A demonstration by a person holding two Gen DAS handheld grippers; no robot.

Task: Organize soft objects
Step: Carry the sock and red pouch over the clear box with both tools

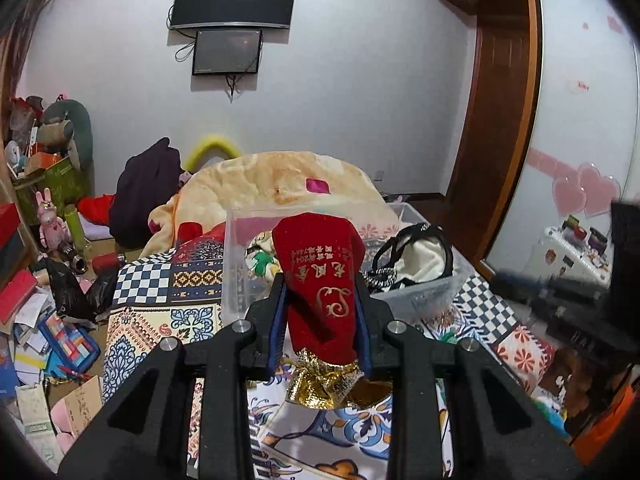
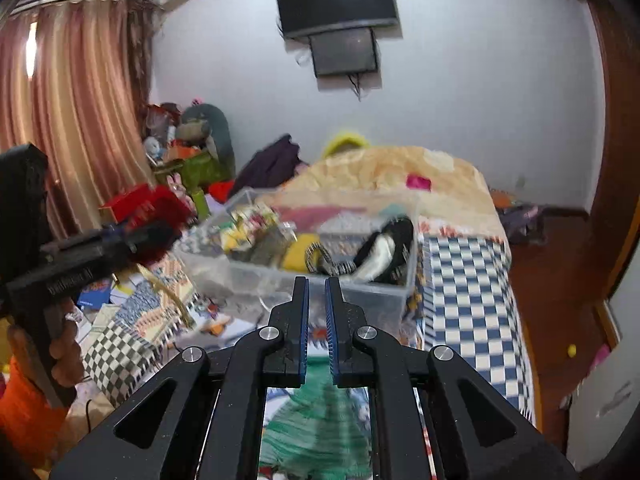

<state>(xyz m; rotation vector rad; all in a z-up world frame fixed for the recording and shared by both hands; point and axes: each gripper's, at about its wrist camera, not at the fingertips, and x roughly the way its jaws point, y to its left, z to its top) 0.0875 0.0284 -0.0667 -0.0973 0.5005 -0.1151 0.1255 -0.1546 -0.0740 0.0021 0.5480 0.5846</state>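
My left gripper (image 1: 320, 284) is shut on a red velvet pouch (image 1: 322, 276) with gold lettering and a gold trim, held above the patterned bedspread (image 1: 160, 316), just in front of a clear plastic bin (image 1: 424, 292). The bin holds a black and white cloth item (image 1: 416, 256) and other colourful soft things. In the right wrist view the left gripper with the red pouch (image 2: 160, 220) shows at the left, beside the bin (image 2: 320, 280). My right gripper (image 2: 317, 284) is nearly closed with a narrow gap and holds nothing, in front of the bin's near wall.
A beige blanket (image 1: 280, 184) is heaped behind the bin on the bed. Dark clothes (image 1: 144, 192) lie at the back left. The floor at left holds boxes and papers (image 1: 48, 340). A wooden wardrobe (image 1: 500, 100) stands at right. A TV (image 1: 236, 0) hangs on the wall.
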